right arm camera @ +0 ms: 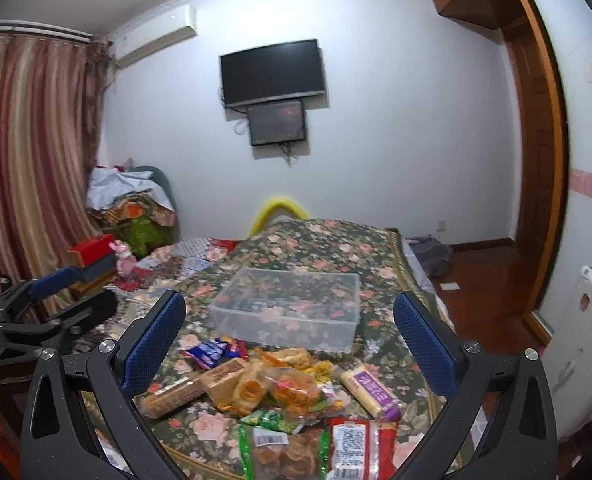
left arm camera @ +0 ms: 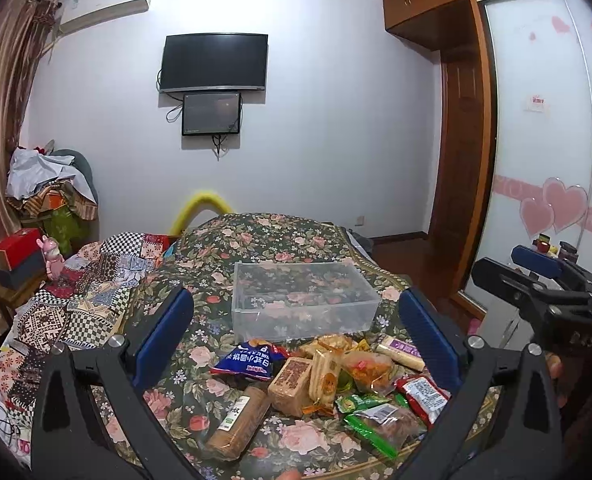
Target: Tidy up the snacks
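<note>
The left gripper (left arm camera: 296, 328) hangs above the snack pile (left arm camera: 328, 384) with its fingers (left arm camera: 163, 336) spread wide and nothing between them. The right gripper (right arm camera: 287, 340) is likewise gaping and empty-handed. The snacks lie heaped on a floral cloth (right arm camera: 320, 240). Just beyond them, at 12 o'clock, stands a clear plastic box (right arm camera: 291, 308) with nothing inside. A red packet (right arm camera: 352, 448) sits nearest the right camera at 6 o'clock.

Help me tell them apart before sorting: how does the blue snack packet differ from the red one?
The blue snack packet lies at the pile's far left edge, close to the clear box; the red snack packet lies nearer, on the right. The blue one looks puffy and crumpled, the red one flatter with a white label. Both lie loose on the floral cloth, outside the box.
</note>
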Tool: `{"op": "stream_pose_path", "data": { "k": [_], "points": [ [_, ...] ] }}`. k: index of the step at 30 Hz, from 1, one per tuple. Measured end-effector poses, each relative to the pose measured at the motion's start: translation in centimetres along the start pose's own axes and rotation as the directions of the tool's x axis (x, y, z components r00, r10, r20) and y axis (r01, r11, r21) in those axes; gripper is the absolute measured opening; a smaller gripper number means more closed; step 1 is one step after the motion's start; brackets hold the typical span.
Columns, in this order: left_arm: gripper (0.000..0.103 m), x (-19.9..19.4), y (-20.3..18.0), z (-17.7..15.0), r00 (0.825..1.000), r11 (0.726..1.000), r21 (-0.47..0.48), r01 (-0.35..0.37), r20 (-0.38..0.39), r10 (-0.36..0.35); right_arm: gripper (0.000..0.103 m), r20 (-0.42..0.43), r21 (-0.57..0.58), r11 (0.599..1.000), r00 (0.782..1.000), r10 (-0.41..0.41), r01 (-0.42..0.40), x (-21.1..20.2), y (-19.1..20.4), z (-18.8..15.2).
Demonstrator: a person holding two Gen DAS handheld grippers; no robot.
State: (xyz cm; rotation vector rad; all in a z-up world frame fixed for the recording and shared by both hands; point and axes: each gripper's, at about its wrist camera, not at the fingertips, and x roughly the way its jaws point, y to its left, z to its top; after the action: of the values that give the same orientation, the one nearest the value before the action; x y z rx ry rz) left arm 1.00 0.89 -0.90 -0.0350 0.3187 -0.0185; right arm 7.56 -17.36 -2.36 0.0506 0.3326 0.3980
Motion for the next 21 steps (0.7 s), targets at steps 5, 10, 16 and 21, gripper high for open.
{"op": "stream_pose_path", "data": {
  "k": [5,10,16,21],
  "points": [
    [0.097,1.4,1.1,-0.5,0.999,1.000,0.002,-0.011,-0.044,0.011,0.103,-0.077,0.041,0.999,0.997,0.000,0.004,1.9,-1.8,-0.7],
    [0.081,4.0,3.0,-1.8,0.989,1.000,0.002,-0.019,-0.145,0.019,0.103,-0.166,0.028,0.998,0.985,-0.048,0.053,3.4,-3.6,-2.5],
    [0.060,7.3,5.0,-4.6,0.957,1.000,0.009,-0.008,-0.291,0.010,0.097,-0.277,0.022,0.995,0.957,-0.087,0.097,4.5,-5.6,-4.8],
    [0.056,9.8,6.0,-7.5,0.916,1.000,0.018,0.007,-0.401,0.001,0.089,-0.365,0.025,0.995,0.928,-0.077,0.092,5.7,-6.5,-7.0]
  ]
}}
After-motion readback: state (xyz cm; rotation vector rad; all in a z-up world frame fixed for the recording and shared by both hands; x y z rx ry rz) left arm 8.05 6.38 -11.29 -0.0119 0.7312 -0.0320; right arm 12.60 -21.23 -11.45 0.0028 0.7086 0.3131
